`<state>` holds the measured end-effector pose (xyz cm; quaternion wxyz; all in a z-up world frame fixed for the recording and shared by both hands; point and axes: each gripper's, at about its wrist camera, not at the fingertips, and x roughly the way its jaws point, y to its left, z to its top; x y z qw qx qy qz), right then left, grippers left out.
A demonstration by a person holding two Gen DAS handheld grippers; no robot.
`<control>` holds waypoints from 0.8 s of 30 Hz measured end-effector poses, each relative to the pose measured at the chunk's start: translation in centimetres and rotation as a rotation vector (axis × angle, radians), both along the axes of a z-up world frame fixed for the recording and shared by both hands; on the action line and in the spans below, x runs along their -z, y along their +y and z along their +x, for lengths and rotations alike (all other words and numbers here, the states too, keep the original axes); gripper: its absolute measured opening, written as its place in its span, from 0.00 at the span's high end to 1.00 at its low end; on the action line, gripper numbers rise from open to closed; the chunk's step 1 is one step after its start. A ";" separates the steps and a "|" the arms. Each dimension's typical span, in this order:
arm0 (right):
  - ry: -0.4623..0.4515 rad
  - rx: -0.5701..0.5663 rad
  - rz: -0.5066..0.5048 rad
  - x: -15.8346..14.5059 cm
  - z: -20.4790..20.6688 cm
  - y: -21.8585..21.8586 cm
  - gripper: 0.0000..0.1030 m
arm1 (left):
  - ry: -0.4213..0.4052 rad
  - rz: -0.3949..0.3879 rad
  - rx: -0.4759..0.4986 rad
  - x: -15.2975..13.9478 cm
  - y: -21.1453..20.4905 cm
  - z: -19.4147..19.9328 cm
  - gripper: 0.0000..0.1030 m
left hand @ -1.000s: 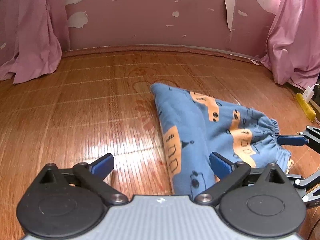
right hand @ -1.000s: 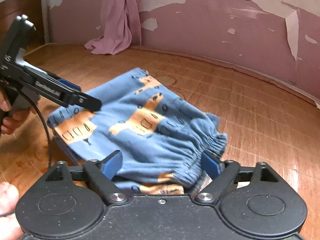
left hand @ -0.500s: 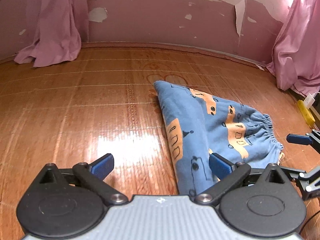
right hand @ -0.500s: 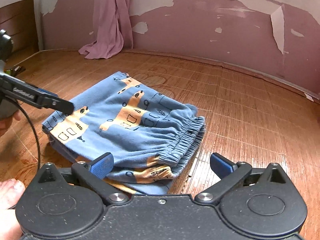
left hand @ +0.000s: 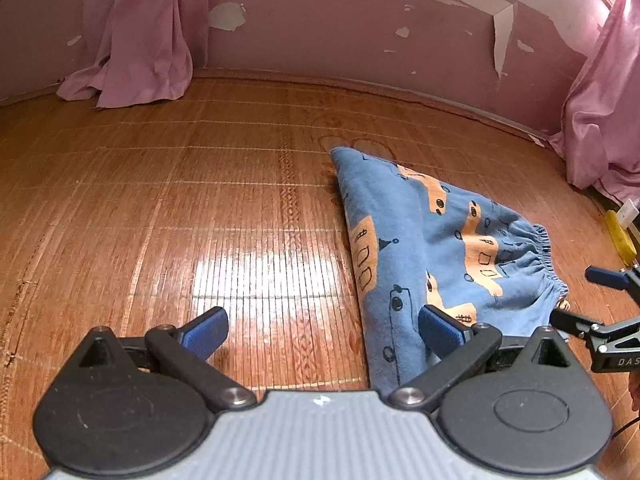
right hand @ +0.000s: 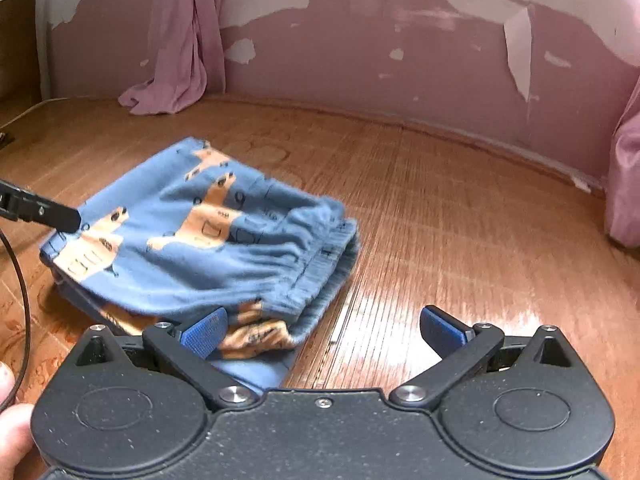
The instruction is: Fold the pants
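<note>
Both jaws spread wide and empty, folded pants lying between the two grippers.

Two grippers flank the blue printed pants (left hand: pixel 436 248), which rest in a compact folded bundle on the woven bamboo mat (left hand: pixel 200 208). Seen from the left gripper (left hand: pixel 320 330), the bundle lies ahead and to the right, its long folded edge running away from the camera, with the right-hand fingertip (left hand: pixel 438 330) overlapping the near corner. Seen from the right gripper (right hand: pixel 322 330), the elastic waistband (right hand: pixel 320 256) faces it, ahead and to the left, and its left fingertip (right hand: pixel 204 330) sits just at the stacked lower layers. Judging by this, the right gripper is nearer the waistband end, the left nearer the folded side; the fold looks close to finished.
</note>
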<state>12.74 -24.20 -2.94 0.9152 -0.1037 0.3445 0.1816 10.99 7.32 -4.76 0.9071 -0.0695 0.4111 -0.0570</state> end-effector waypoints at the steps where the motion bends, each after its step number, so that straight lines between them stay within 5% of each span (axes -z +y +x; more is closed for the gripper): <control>1: -0.007 -0.005 0.002 -0.2 0.0 0.0 0.01 | 0.007 0.001 -0.005 -0.3 -0.1 -0.1 0.00; 24: 0.039 -0.048 0.115 -1.6 2.4 -1.5 0.01 | 0.094 -0.185 -0.012 -0.1 -1.4 0.1 0.00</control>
